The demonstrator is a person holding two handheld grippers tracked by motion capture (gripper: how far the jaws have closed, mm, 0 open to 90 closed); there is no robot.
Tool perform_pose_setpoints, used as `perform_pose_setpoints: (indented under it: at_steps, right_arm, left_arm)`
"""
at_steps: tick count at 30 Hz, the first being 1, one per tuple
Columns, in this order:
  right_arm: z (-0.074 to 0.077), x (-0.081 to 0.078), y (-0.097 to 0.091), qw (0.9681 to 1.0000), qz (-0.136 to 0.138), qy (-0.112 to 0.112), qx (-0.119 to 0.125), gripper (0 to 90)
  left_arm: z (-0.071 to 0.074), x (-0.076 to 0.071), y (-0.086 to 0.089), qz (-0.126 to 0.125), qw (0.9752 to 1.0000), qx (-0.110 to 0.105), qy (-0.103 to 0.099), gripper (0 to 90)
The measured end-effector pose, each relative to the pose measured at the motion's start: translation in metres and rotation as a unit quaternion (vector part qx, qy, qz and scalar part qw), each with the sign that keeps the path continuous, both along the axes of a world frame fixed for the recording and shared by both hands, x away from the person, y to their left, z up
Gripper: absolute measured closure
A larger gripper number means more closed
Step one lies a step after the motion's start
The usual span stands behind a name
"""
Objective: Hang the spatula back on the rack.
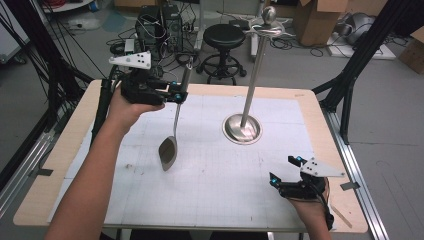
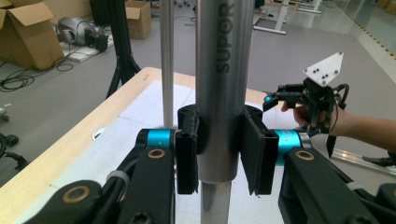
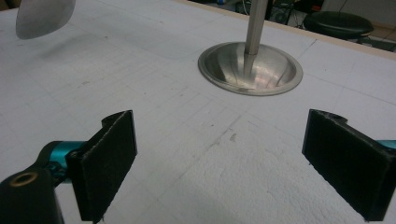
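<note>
1. Presently, the left tool point(image 1: 176, 95) is clamped on the steel handle of a ladle point(image 1: 170, 150), both pads pressed against the handle in the left gripper view point(image 2: 219, 93).
2. Ladle hangs upright, bowl downward, just above the white mat of the surface point(image 1: 210, 200); whether the bowl touches the mat cannot be told.
3. Ladle sits left of the stand point(image 1: 243, 127), well apart from it; the stand's round steel base rests on the mat with its pole upright.
4. Right tool point(image 1: 285, 170) is low over the mat near the front right corner, jaws spread wide with nothing between them in the right gripper view point(image 3: 219, 158).
</note>
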State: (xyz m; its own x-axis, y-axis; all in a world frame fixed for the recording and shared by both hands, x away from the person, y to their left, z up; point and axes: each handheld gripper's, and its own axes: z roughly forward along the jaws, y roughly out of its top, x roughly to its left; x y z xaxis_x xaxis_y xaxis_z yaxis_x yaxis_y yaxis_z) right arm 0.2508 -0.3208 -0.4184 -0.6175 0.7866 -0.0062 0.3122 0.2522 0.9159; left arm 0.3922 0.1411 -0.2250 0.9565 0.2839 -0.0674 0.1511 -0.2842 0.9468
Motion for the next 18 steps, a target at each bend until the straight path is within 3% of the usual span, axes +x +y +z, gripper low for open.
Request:
perform_pose_setpoints:
  at_steps: [8,18]
  right_arm:
    - [-0.001,0.001,0.0,1.0,0.004,0.0,-0.001,8.6]
    - [-0.002,0.001,0.001,1.0,0.006,0.001,-0.001,8.6]
  left_arm:
    - [0.008,0.007,-0.015,-0.003,0.9998,-0.017,0.009,69.0]
    - [0.019,0.021,-0.035,-0.005,0.9997,-0.019,0.014,69.0]
